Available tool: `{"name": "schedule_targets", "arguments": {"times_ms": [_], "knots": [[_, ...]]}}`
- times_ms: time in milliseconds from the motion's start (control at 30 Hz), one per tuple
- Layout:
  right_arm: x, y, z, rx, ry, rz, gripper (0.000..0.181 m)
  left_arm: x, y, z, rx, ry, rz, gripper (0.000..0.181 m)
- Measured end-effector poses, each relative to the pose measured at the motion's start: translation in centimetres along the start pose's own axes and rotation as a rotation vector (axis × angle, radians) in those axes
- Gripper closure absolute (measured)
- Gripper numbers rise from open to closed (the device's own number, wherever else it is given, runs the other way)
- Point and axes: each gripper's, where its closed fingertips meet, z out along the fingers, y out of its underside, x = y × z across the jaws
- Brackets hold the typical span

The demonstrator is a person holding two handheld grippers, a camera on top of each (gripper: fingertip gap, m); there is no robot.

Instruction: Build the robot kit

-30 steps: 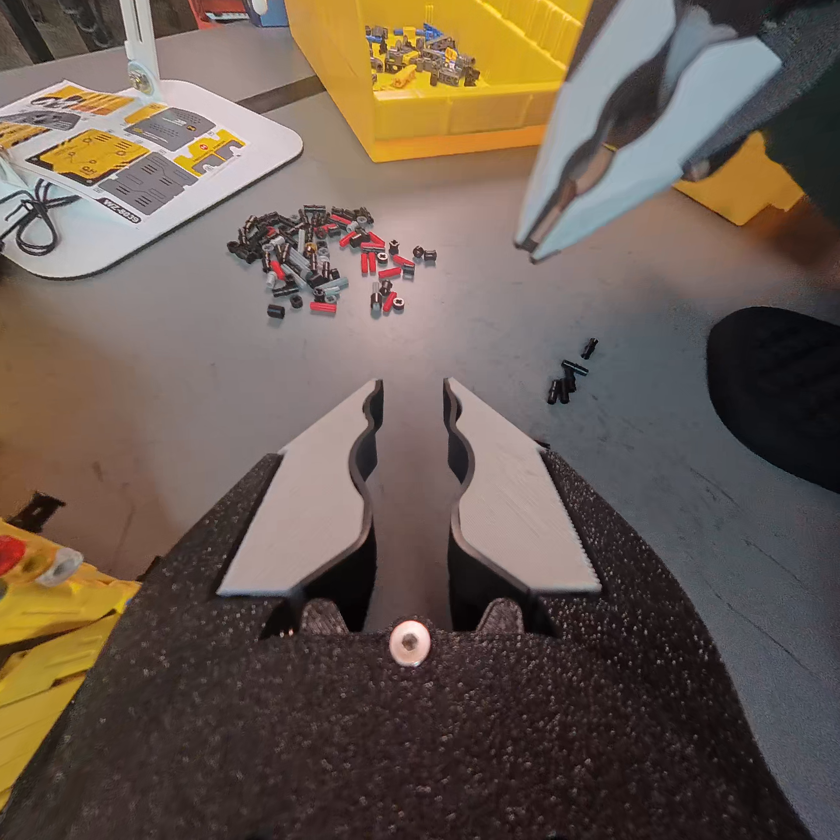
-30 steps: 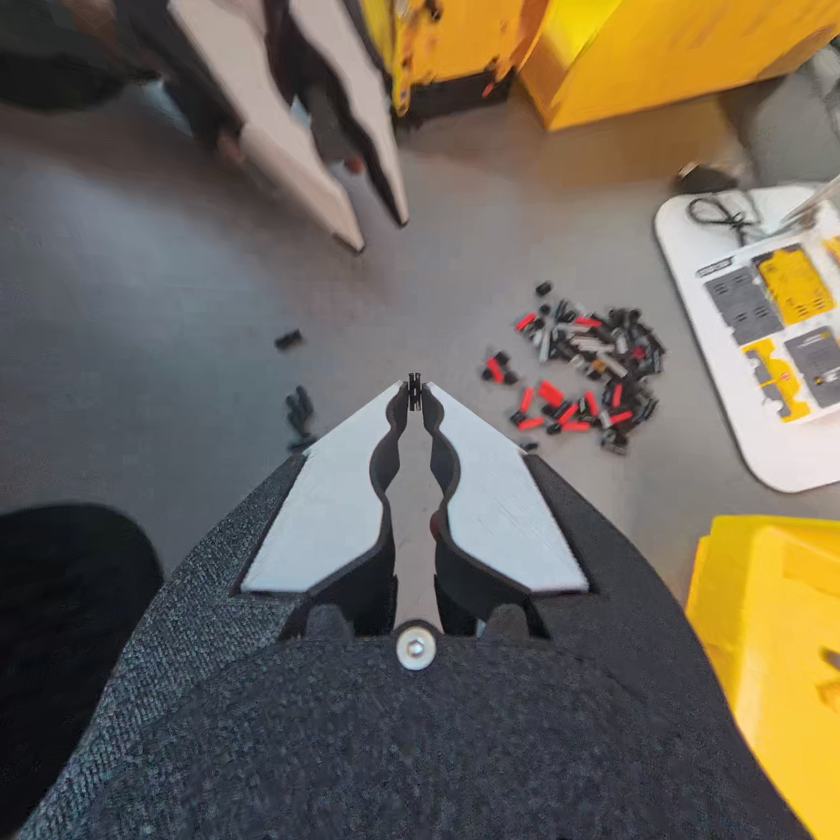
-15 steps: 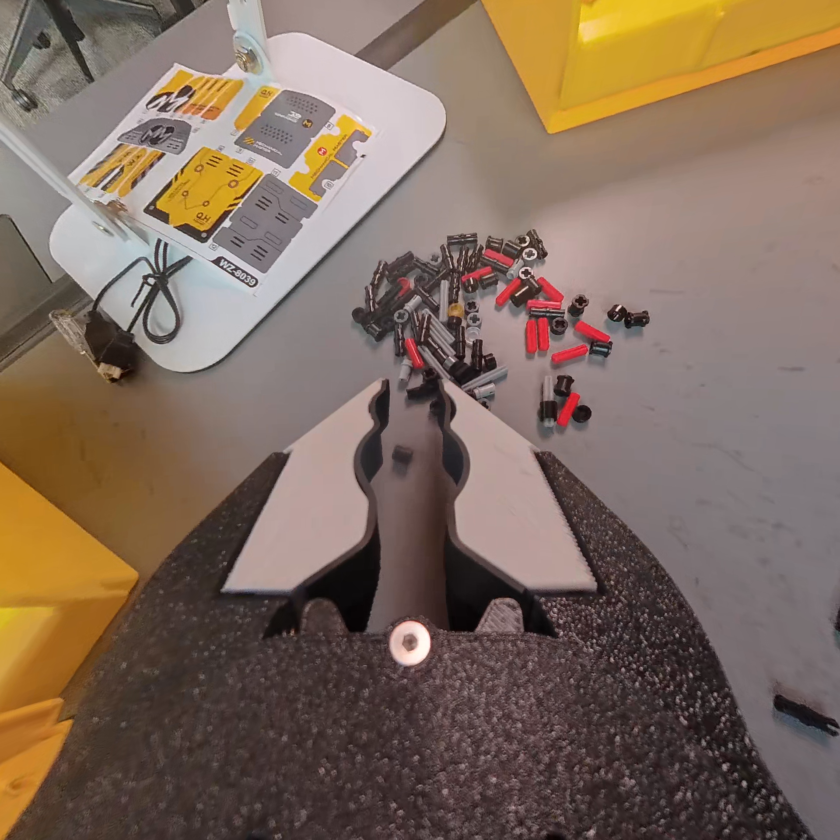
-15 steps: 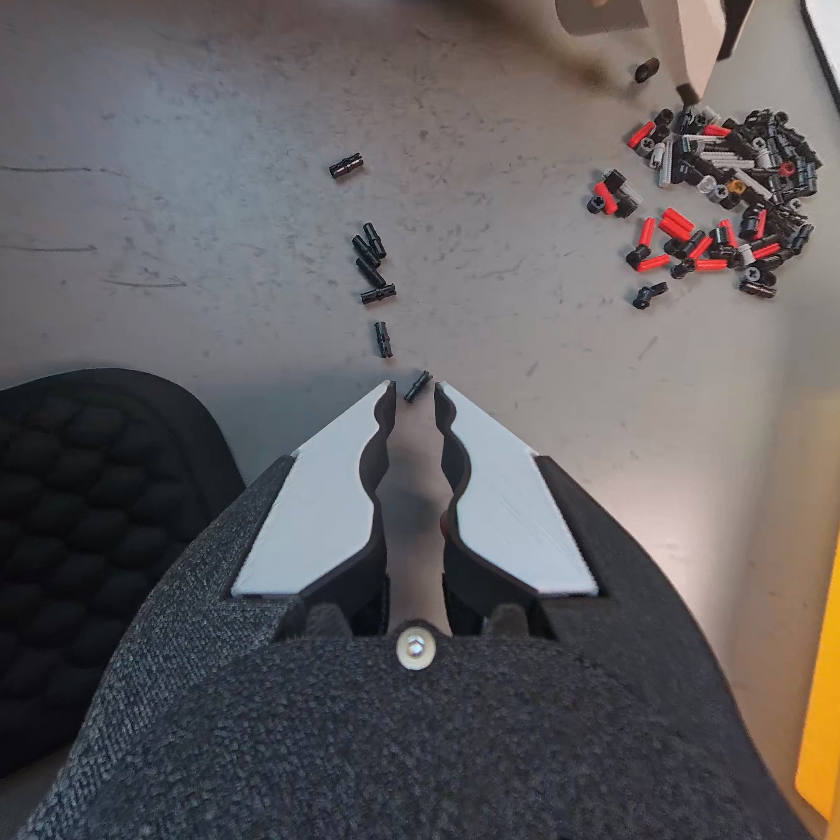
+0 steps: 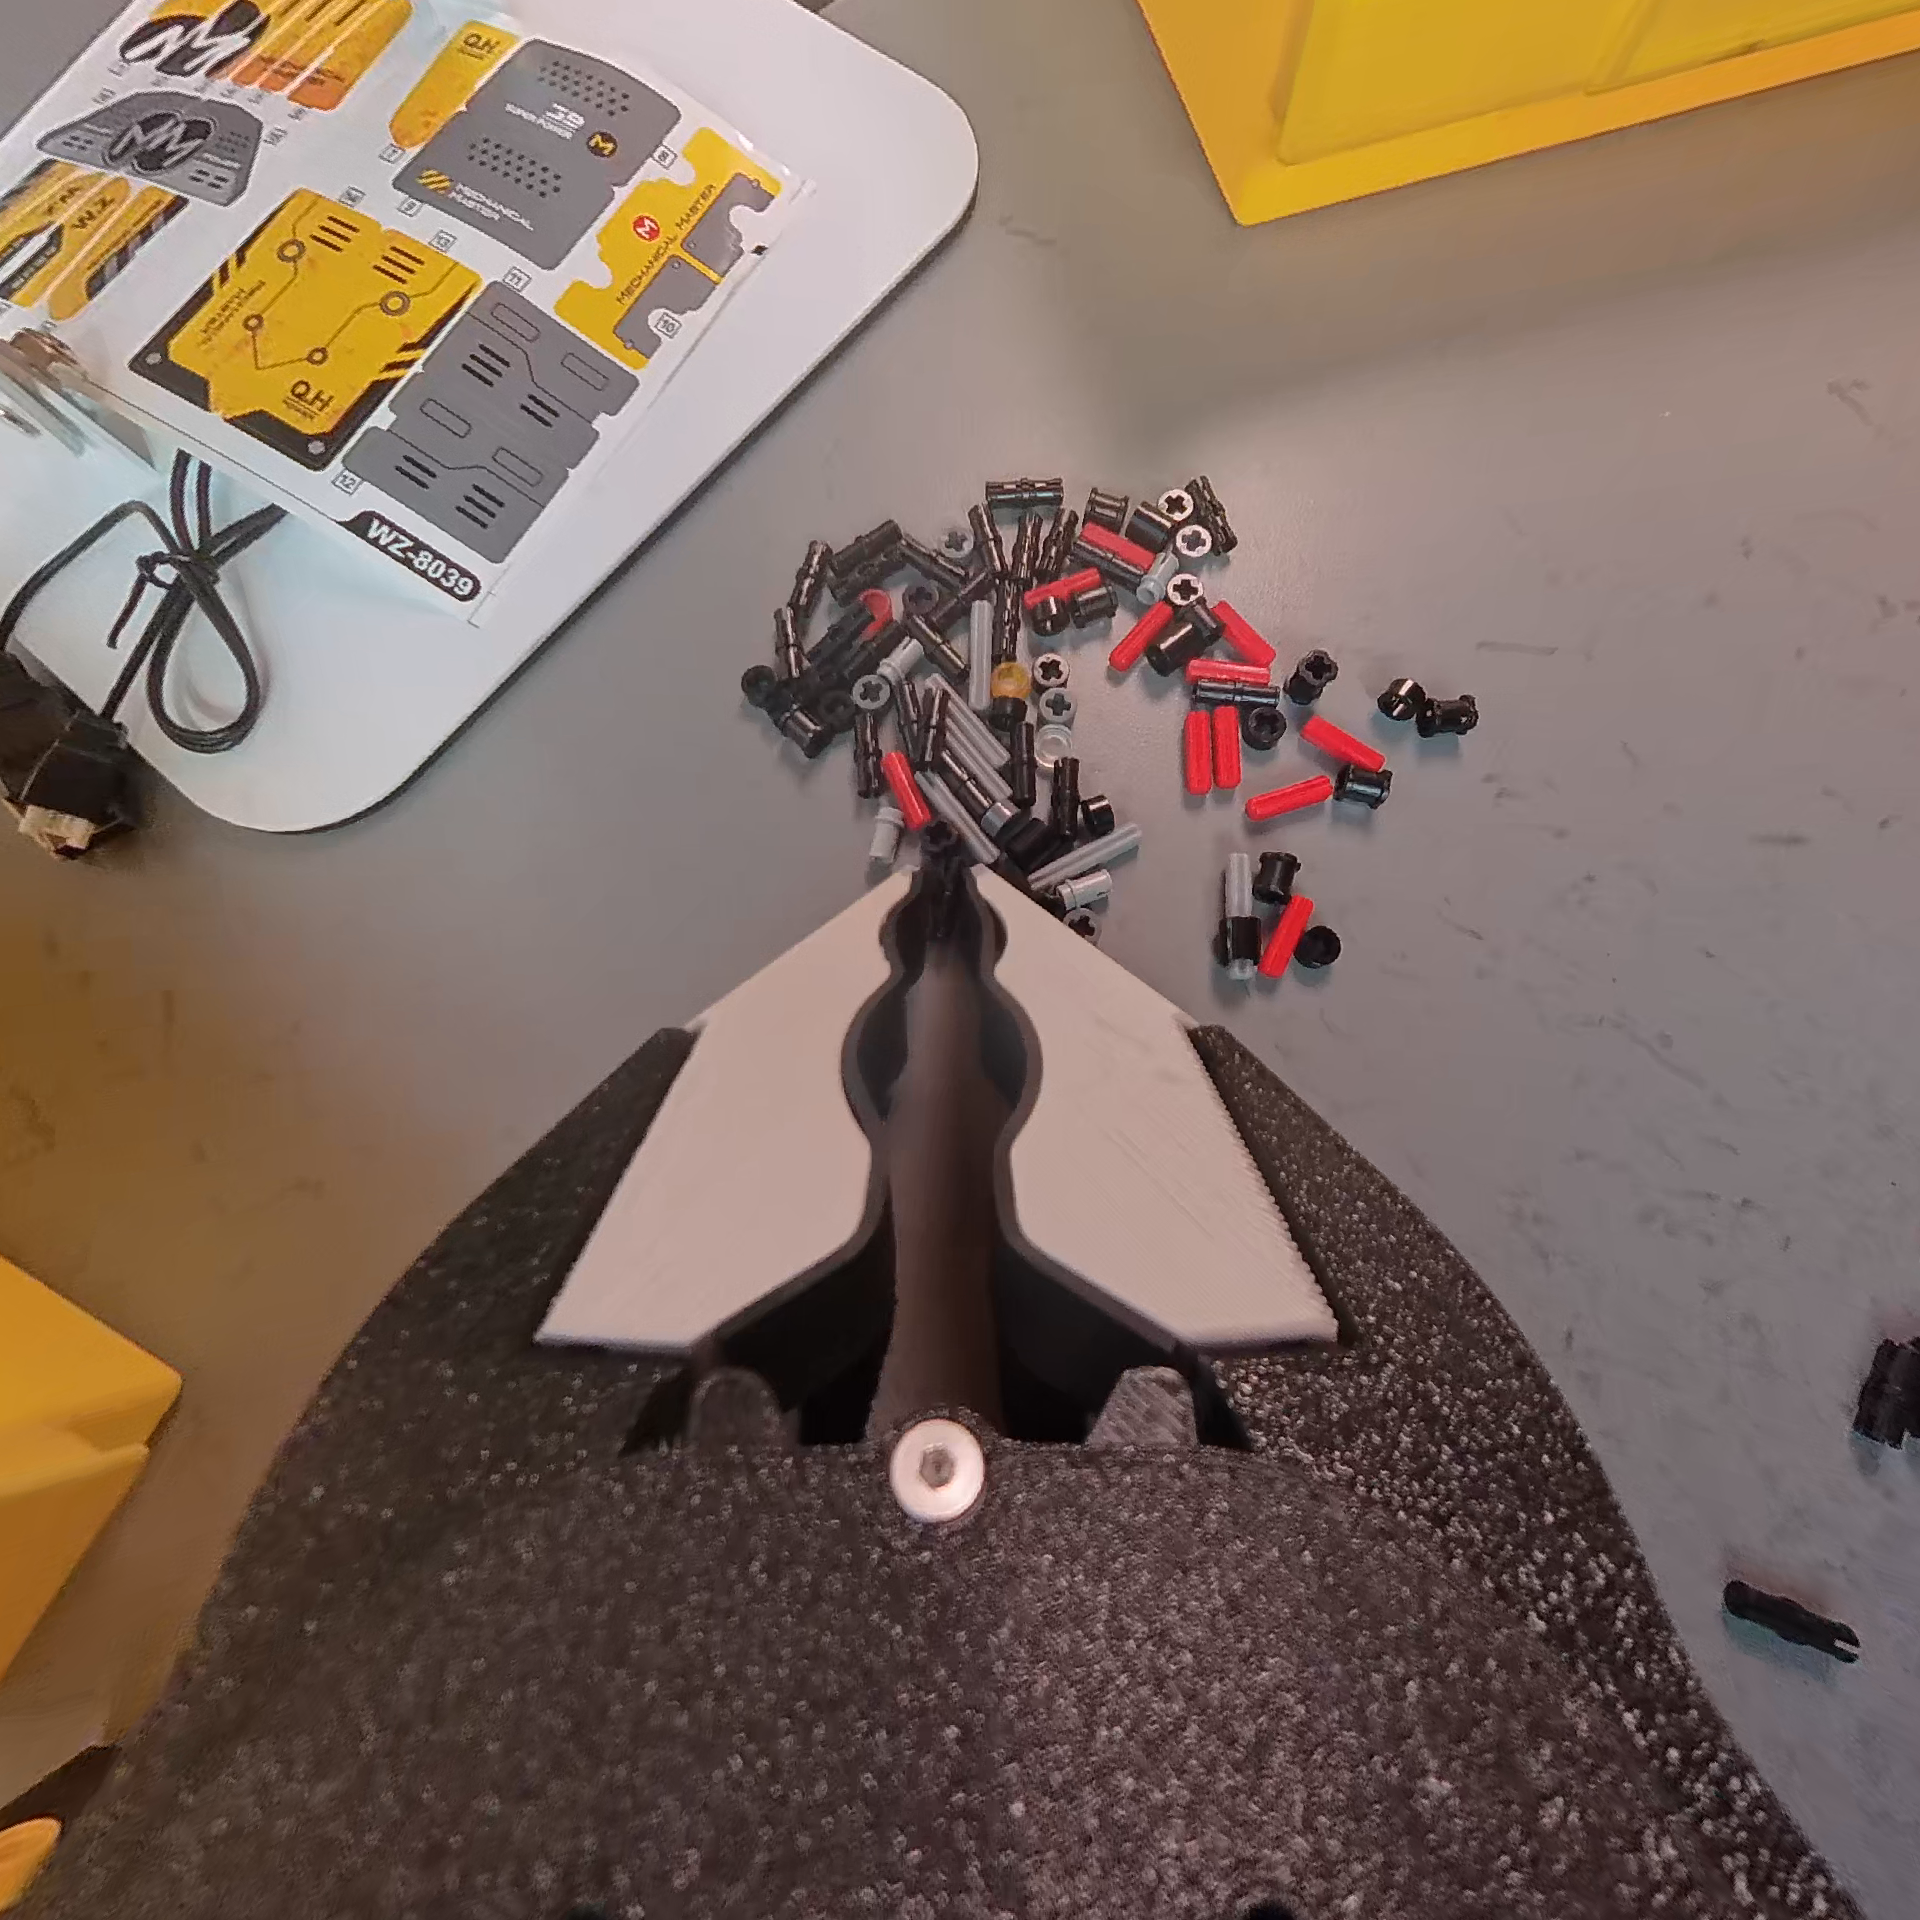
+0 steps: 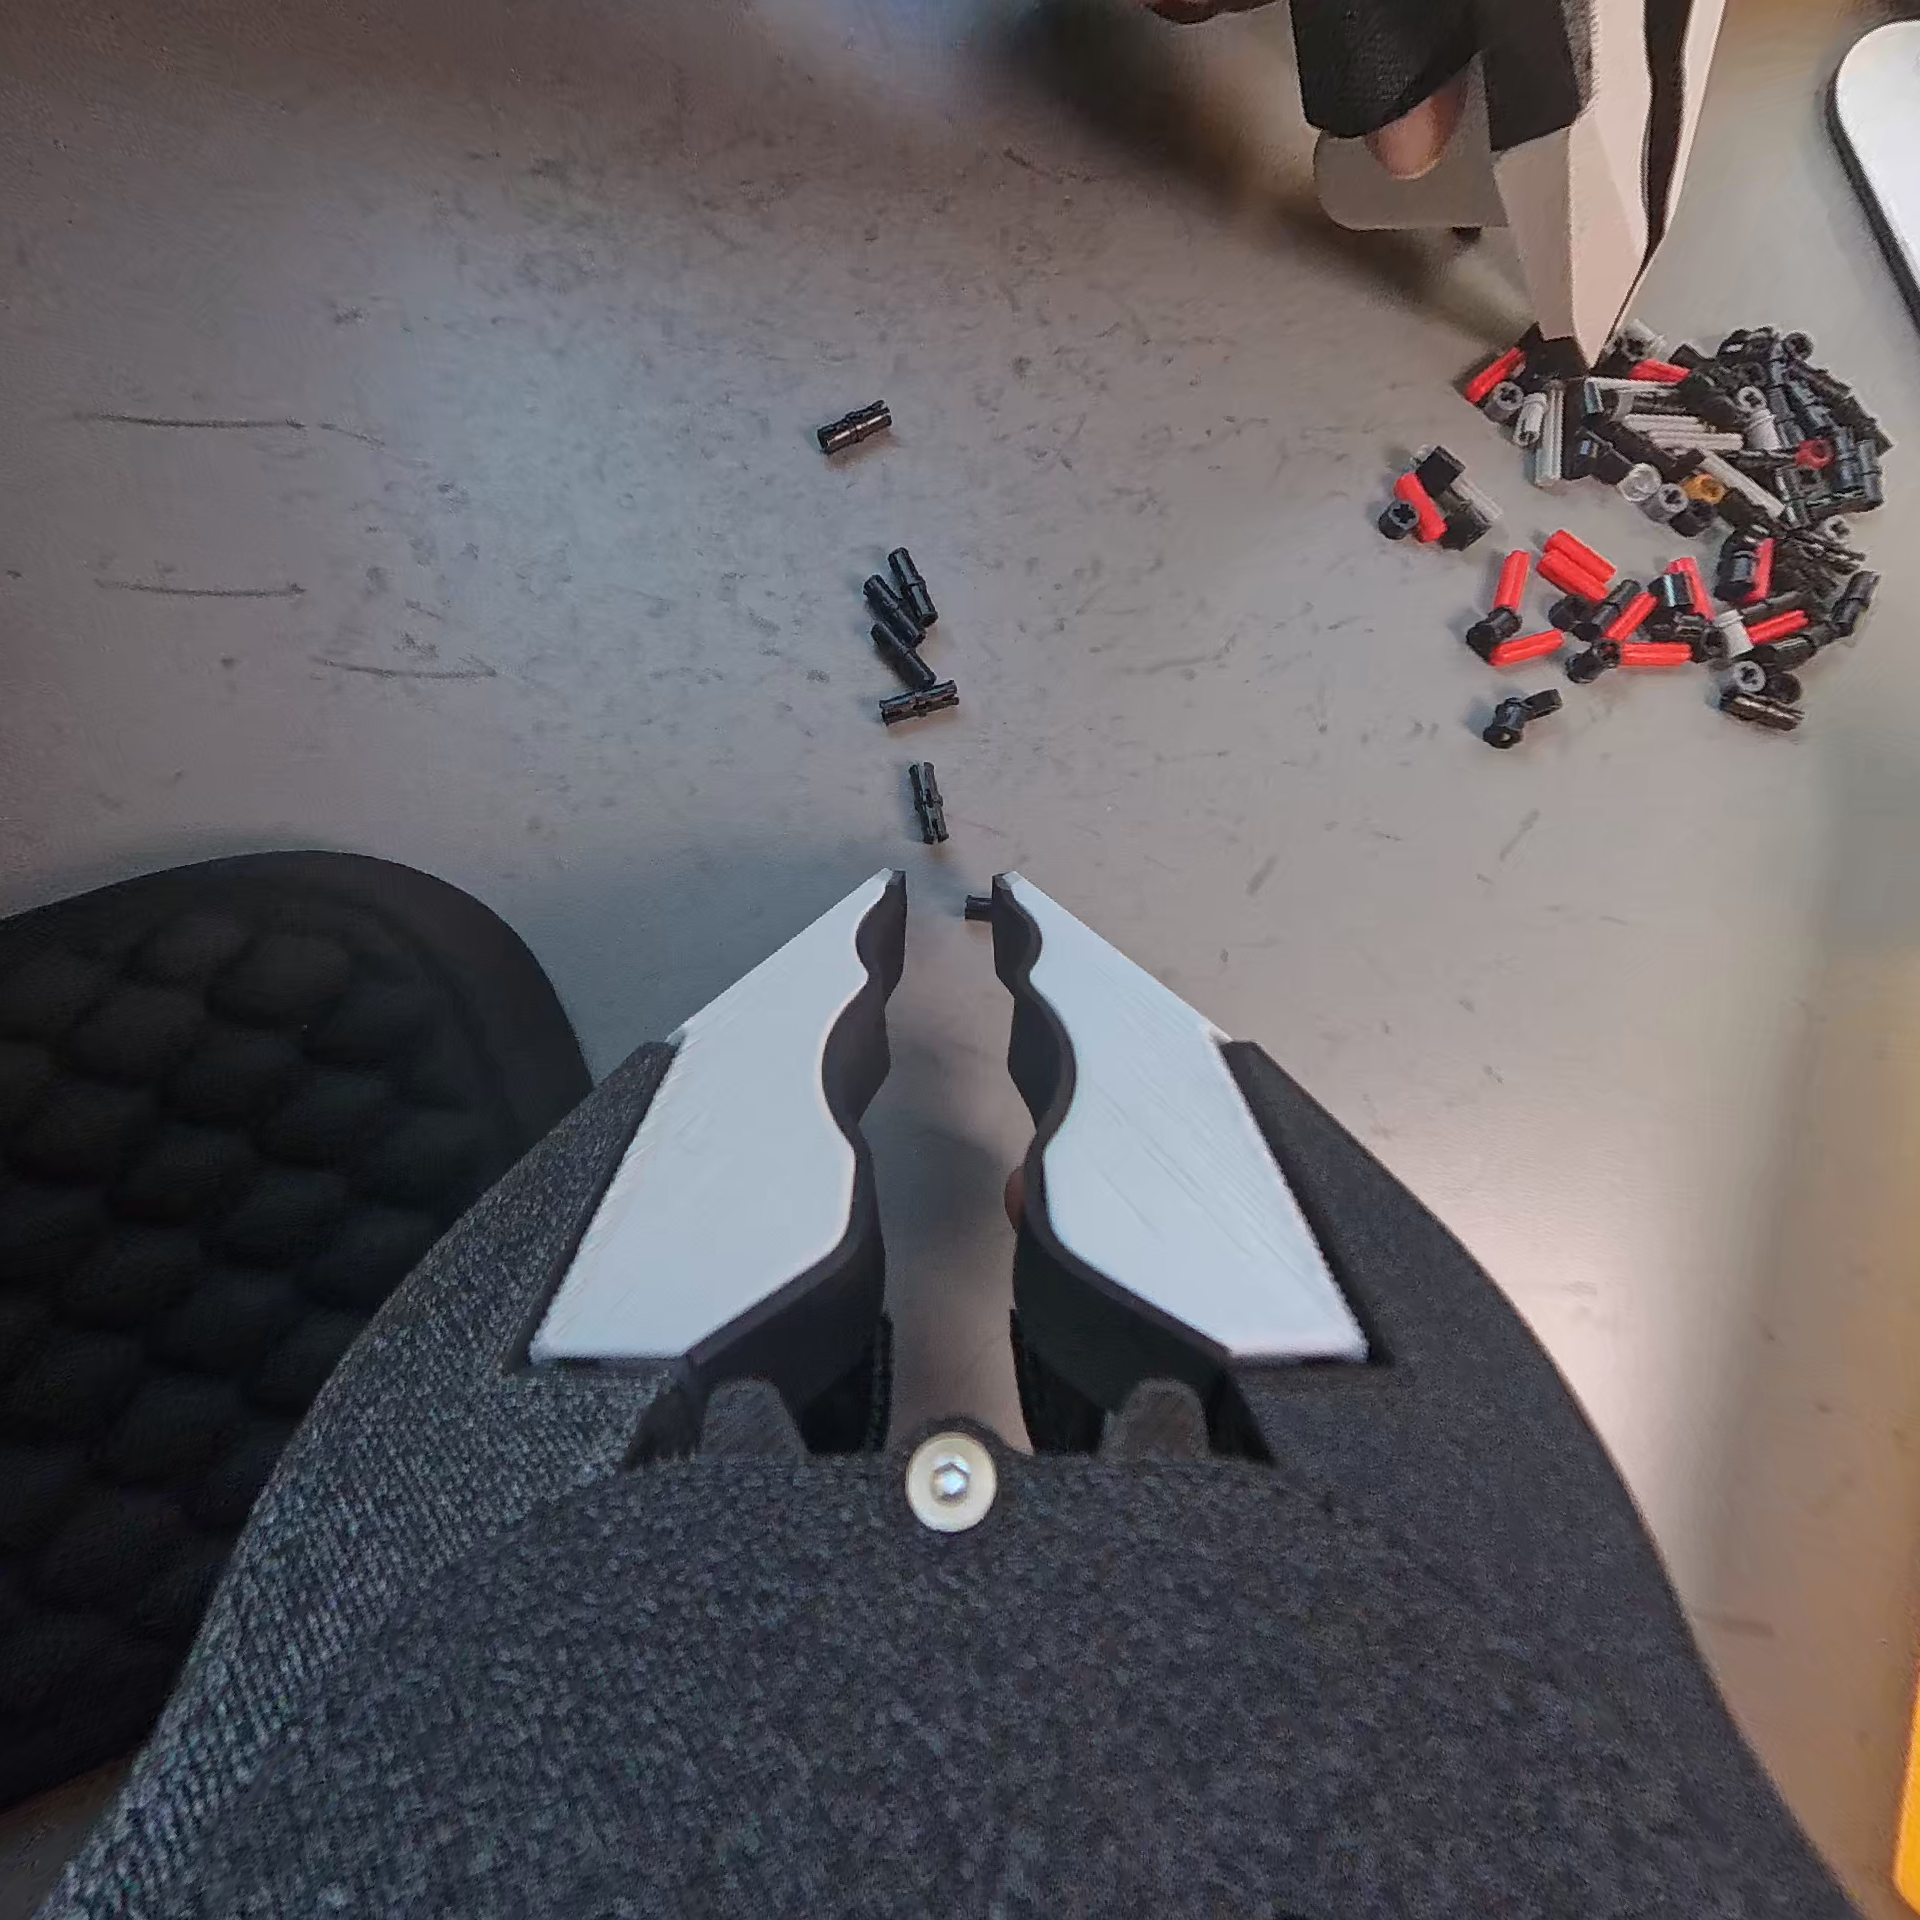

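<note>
Left wrist view. We log the left gripper point(image 5: 943, 883) with its tips drawn together at the near edge of the pile of small pegs point(image 5: 1049, 686), pinching a black peg point(image 5: 943, 868) between them. The pile, black, red and grey, lies at 12 to 1 o'clock from the tips on the grey table point(image 5: 1558, 935). At 10 o'clock we note a white board point(image 5: 623, 520) bearing a printed sheet point(image 5: 395, 301), with a tied black cable point(image 5: 182, 634) on it. A yellow bin point(image 5: 1507, 94) stands at 1 o'clock; another yellow box point(image 5: 62, 1455) sits at 8 o'clock. Stray black pegs point(image 5: 1789, 1631) lie at 4 o'clock.

Right wrist view. We log the right gripper point(image 6: 948, 894) with its jaws a little apart and holding nothing; one black pin point(image 6: 977, 907) lies touching the inner side of its right finger tip. A row of black pins point(image 6: 909, 644) runs away at 12 o'clock. The peg pile point(image 6: 1714, 520) is at 2 o'clock, the left gripper point(image 6: 1579, 343) planted at its far edge. A black padded cushion point(image 6: 208, 1143) sits at 9 o'clock.
</note>
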Motion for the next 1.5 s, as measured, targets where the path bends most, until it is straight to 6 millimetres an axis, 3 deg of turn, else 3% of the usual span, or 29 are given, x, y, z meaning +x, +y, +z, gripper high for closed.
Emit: {"name": "schedule_targets", "arguments": {"times_ms": [100,167,267,333,400,500,567,733,800,867,967,1033,1133,1500], "knots": [[0.1,-0.1,0.0,0.007,0.007,0.002,0.166,-0.2,-0.1,0.0,0.007,-0.016,-0.008,0.177],[0.4,-0.5,-0.2,0.028,0.023,0.007,0.166,-0.1,-1.2,-0.8,0.075,-0.035,0.001,0.177],[1.4,-1.1,-0.7,0.071,0.064,0.045,0.166,2.5,-5.5,-5.7,0.282,-0.022,0.027,0.177],[1.9,-1.1,-0.9,0.078,0.082,0.08,0.164,5.2,-6.3,-9.4,0.343,0.02,0.07,0.177],[2.2,-1.0,-1.0,0.076,0.089,0.098,0.163,7.3,-3.4,-10.7,0.253,0.082,0.094,0.177],[2.2,-0.9,-0.8,0.065,0.092,0.094,0.163,9.3,3.0,-10.5,0.1,0.182,0.059,0.177],[2.2,-0.9,-0.6,0.062,0.093,0.094,0.163,10.1,6.0,-10.2,0.042,0.197,0.07,0.177],[2.7,-1.0,-0.2,0.061,0.121,0.098,0.163,11.4,8.5,-9.6,-0.02,0.214,0.128,0.176],[2.8,-0.9,-0.3,0.064,0.129,0.103,0.163,11.6,8.4,-9.5,-0.018,0.245,0.124,0.163],[3.1,-1.0,-0.5,0.075,0.145,0.112,0.163,10.4,6.9,-9.7,0.043,0.232,0.045,0.153],[3.5,-1.3,-0.6,0.099,0.154,0.126,0.163,5.6,4.2,-9.2,0.106,0.045,-0.045,0.154],[3.5,-1.4,-0.6,0.103,0.161,0.124,0.163,2.4,3.7,-8.2,0.065,-0.112,-0.027,0.155],[3.5,-1.4,-0.5,0.105,0.168,0.119,0.163,-0.8,3.5,-6.8,-0.012,-0.284,0.032,0.17],[2.9,-1.7,-0.5,0.121,0.146,0.12,0.163,-2.7,5.0,-5.0,-0.162,-0.399,0.011,0.172]]}}
